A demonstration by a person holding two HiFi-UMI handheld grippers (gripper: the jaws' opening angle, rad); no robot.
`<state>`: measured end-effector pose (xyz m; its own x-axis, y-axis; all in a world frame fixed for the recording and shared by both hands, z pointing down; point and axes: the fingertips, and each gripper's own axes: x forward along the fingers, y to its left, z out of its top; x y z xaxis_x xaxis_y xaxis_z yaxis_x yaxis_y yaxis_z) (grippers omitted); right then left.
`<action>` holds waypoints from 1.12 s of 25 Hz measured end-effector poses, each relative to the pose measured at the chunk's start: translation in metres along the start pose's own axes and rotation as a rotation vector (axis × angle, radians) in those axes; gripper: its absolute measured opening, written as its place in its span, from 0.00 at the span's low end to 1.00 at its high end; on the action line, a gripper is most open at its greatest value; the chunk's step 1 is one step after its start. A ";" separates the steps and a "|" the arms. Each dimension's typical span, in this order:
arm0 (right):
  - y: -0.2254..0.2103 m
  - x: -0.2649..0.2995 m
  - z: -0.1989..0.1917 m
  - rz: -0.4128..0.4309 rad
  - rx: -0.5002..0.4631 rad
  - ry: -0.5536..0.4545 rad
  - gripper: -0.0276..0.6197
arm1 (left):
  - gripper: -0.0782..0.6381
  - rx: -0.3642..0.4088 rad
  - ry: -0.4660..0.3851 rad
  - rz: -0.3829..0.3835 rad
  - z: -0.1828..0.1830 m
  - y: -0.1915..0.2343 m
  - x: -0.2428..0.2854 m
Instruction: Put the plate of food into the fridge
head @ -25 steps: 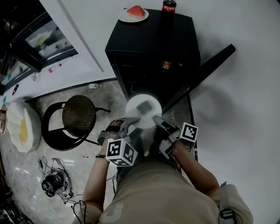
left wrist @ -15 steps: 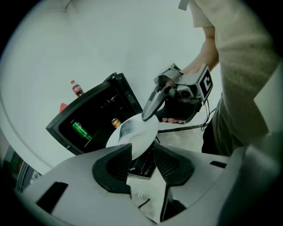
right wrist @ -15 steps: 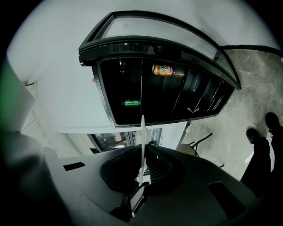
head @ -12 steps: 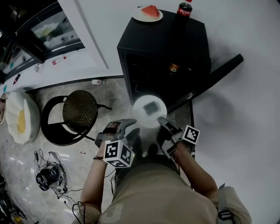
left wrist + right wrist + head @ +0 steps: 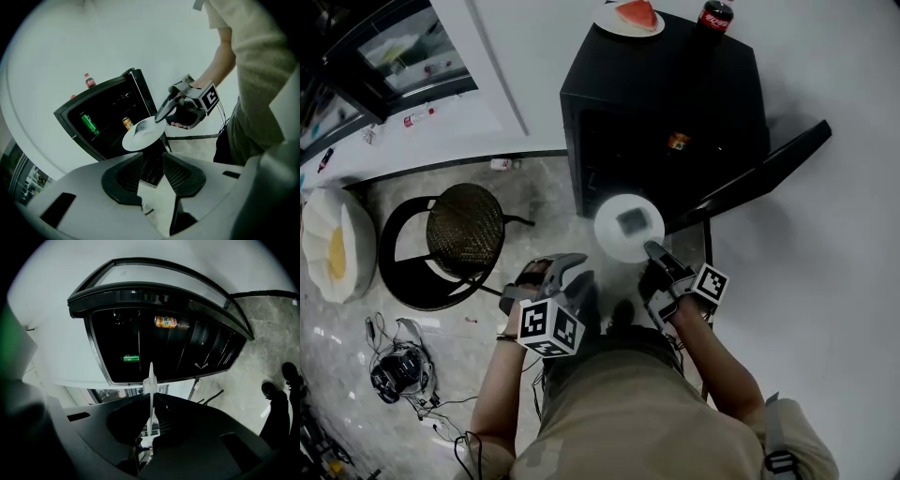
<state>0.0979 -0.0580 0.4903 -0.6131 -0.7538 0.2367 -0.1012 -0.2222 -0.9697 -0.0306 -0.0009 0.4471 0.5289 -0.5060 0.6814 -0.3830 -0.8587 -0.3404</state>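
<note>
Head view shows my right gripper (image 5: 658,257) pinching the plate of food (image 5: 628,227) by its rim, just outside the open fridge (image 5: 666,94); left gripper (image 5: 153,161) narrowly open, empty. Shelving it remains, I judge.

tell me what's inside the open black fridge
The fridge holds an orange can and a green drink container. The rest is too dark to read, and in the head view the white plate covers part of the opening.
</note>
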 end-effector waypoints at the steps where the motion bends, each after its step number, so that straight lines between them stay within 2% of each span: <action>1: -0.001 0.002 -0.001 -0.001 -0.002 -0.001 0.09 | 0.30 -0.006 -0.003 -0.002 -0.002 0.001 0.001; 14: -0.029 0.029 -0.007 -0.032 -0.016 -0.010 0.09 | 0.30 -0.050 -0.025 -0.027 -0.029 0.011 0.029; 28: -0.057 0.050 -0.019 -0.058 -0.033 -0.013 0.09 | 0.30 -0.059 -0.032 -0.052 -0.056 0.005 0.072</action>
<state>0.0585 -0.0711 0.5561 -0.5954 -0.7480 0.2933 -0.1626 -0.2452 -0.9557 -0.0369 -0.0367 0.5308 0.5726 -0.4643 0.6756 -0.3980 -0.8780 -0.2660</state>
